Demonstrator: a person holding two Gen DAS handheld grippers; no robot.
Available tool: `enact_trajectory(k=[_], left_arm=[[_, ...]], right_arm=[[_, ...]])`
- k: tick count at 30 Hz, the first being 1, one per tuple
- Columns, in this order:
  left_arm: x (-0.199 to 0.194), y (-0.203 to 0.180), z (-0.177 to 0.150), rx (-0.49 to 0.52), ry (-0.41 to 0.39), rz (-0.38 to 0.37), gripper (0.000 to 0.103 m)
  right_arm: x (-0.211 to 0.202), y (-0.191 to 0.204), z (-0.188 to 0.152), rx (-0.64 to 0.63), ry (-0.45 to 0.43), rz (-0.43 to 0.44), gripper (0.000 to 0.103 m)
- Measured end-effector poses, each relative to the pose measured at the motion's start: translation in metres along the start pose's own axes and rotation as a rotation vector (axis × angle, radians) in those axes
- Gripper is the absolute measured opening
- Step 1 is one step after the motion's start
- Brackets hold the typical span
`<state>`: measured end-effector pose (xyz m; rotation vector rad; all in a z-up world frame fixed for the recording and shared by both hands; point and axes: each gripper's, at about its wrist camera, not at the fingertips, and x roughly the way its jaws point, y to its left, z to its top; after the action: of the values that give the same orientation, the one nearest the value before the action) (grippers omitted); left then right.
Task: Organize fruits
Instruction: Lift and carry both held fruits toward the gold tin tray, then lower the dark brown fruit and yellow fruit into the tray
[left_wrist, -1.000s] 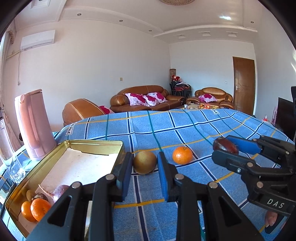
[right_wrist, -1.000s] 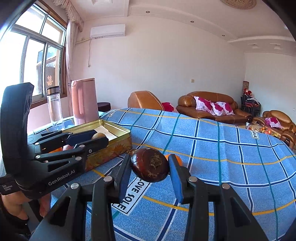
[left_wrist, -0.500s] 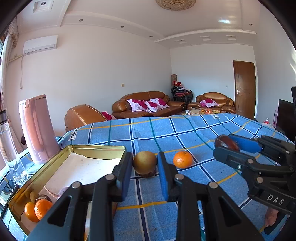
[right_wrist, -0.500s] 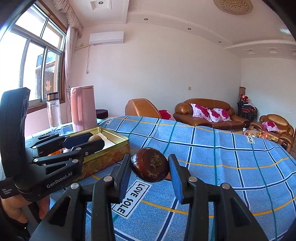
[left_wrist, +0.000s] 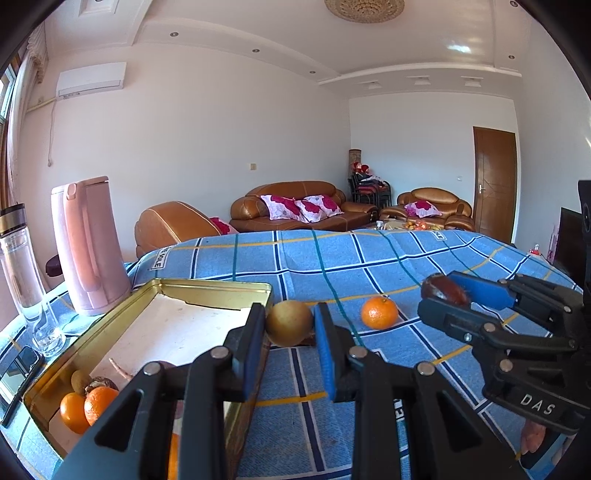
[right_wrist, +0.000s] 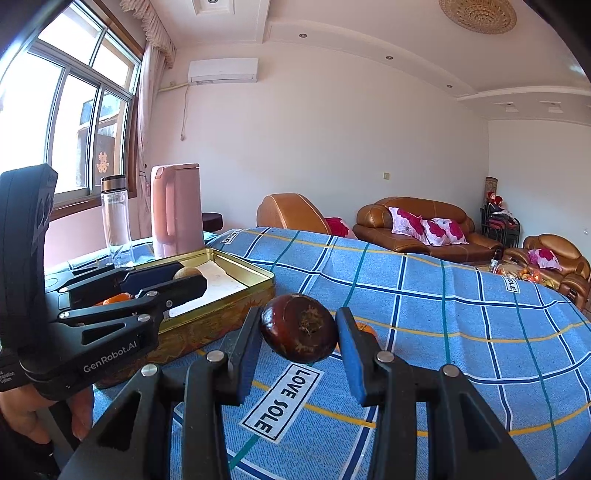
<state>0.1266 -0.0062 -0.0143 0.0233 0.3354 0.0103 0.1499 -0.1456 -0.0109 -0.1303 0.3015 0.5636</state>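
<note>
My left gripper (left_wrist: 290, 325) was clenched on a round yellow-brown pear (left_wrist: 289, 322), its blue pads pressed against either side of the fruit, and it hung just past the near right corner of the gold tin (left_wrist: 207, 288), above the blue checked cloth (left_wrist: 332, 258). My right gripper (right_wrist: 299, 334) was grasping a dark brown fruit (right_wrist: 299, 332), glossy and rough at its middle, and that too was held up off the cloth, to the right of the tin. From the right wrist camera I saw my left gripper (right_wrist: 184, 278) reaching in over the tin's edge, the pear (right_wrist: 188, 273) showing pale at its tip. One loose orange (left_wrist: 379, 312) lay on the cloth to the right of the tin, between my two grippers, touching neither. Inside the tin, at its near left corner, sat two oranges (left_wrist: 86, 408) side by side with a small brown fruit (left_wrist: 79, 380) just behind them; something pinkish (left_wrist: 120, 369) lay beside these, perhaps a root, though my own finger hid most of it. A white sheet (left_wrist: 173, 328) lined the bottom of the tin. Beyond the tin's far left side stood a pink kettle (left_wrist: 88, 247) and, beside it, a clear bottle (left_wrist: 22, 266) with a dark cap. A phone (left_wrist: 18, 376) lay flat on the cloth left of the tin.
</note>
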Motion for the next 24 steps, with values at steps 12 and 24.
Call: enact_trajectory(k=[12,24], left_arm=[[-0.009,0.026,-0.005,-0.027,0.007,0.041,0.029],[-0.018,0.068,-0.011,-0.084,0.009,0.108,0.029]], right_arm=[[0.016,0.03,0.005,-0.049,0.021,0.042,0.042],[0.034,0.071,0.011,-0.114,0.039,0.107,0.042]])
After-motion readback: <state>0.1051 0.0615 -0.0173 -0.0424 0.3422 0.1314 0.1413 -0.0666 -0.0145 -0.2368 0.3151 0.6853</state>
